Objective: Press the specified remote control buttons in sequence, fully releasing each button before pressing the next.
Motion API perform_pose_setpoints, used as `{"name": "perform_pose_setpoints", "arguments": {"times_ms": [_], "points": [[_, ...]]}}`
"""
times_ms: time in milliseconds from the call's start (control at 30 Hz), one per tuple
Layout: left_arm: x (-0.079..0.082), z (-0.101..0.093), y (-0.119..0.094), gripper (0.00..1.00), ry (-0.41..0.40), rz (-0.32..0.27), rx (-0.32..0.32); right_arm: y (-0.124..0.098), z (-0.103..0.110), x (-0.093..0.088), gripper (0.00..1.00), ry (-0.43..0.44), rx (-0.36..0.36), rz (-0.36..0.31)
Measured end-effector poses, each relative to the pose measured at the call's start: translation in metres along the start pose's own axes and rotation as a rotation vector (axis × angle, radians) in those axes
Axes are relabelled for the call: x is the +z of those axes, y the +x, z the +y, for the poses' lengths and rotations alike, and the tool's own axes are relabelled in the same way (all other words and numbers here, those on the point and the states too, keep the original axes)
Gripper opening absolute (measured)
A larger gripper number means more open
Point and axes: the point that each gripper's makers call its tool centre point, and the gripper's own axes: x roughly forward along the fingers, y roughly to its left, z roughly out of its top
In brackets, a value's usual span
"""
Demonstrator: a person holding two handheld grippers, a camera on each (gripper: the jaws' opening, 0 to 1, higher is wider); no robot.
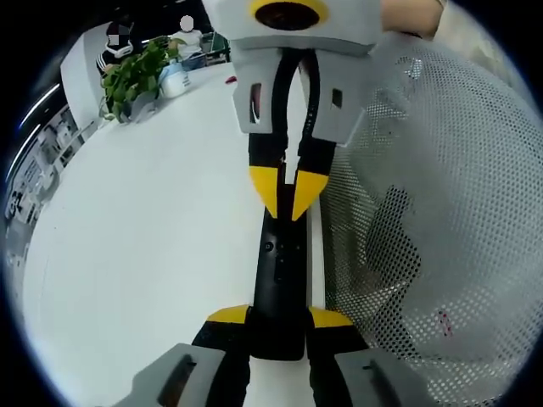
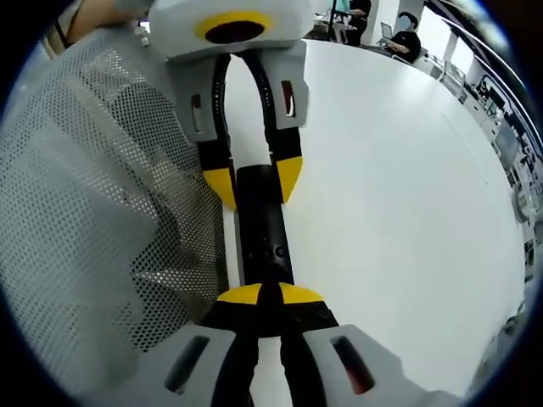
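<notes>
- The remote control (image 1: 282,280), a slim black bar, is lying flat on the white worktop (image 1: 136,263), just beside the edge of a white perforated mesh sheet (image 1: 433,212).
- The left gripper (image 1: 280,318) is holding the near end of the remote control; its yellow-tipped fingers (image 1: 227,315) are sitting against both long sides of the black body, parted only by the remote's width.
- In the right gripper view, this same grasp is showing from the far end: the left gripper (image 2: 252,182) is reaching in from the top, yellow tips flanking the remote control (image 2: 263,233).
- The right gripper (image 2: 270,294) is sitting with its fingers (image 2: 240,295) drawn together, tips touching, at the opposite end of the remote control, over the upper face where small round buttons are showing just ahead.
- In the left gripper view, the right gripper (image 1: 287,193) is pointing tip-down onto the far part of the remote; whether the tips are pressing a button cannot be told.
- A leafy green plant (image 1: 136,76) is standing at the far edge of the worktop, well apart from the remote control.
- A person's hand (image 1: 411,13) is gripping the right gripper's body.
</notes>
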Motion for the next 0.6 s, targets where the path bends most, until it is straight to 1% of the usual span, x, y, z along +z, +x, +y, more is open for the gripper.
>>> {"name": "perform_pose_setpoints", "arguments": {"times_ms": [167,267,300,367,467,600], "points": [[-0.0001,-0.0002,0.0000,0.24,0.000,-0.001,-0.003,0.0005,-0.0002,-0.0002,0.04,0.014,-0.004,0.033],[-0.0001,-0.0004,0.0000,0.24,0.008,-0.004,-0.001,-0.0001,0.0013,-0.0010,0.04,0.007,-0.021,0.036],[0.0001,-0.0006,-0.0001,0.25,0.007,-0.001,0.000,-0.0004,0.0014,-0.0012,0.04,-0.002,-0.028,0.031],[0.0001,-0.0005,-0.0003,0.25,0.007,0.000,-0.001,-0.0011,0.0008,-0.0015,0.04,0.016,-0.046,0.003],[0.0000,-0.0008,-0.0003,0.25,0.012,0.004,0.002,-0.0018,0.0002,-0.0018,0.04,0.012,-0.039,-0.017],[-0.0003,-0.0006,-0.0004,0.25,0.013,0.001,-0.002,-0.0019,-0.0005,-0.0011,0.04,0.045,-0.030,-0.047]]}}
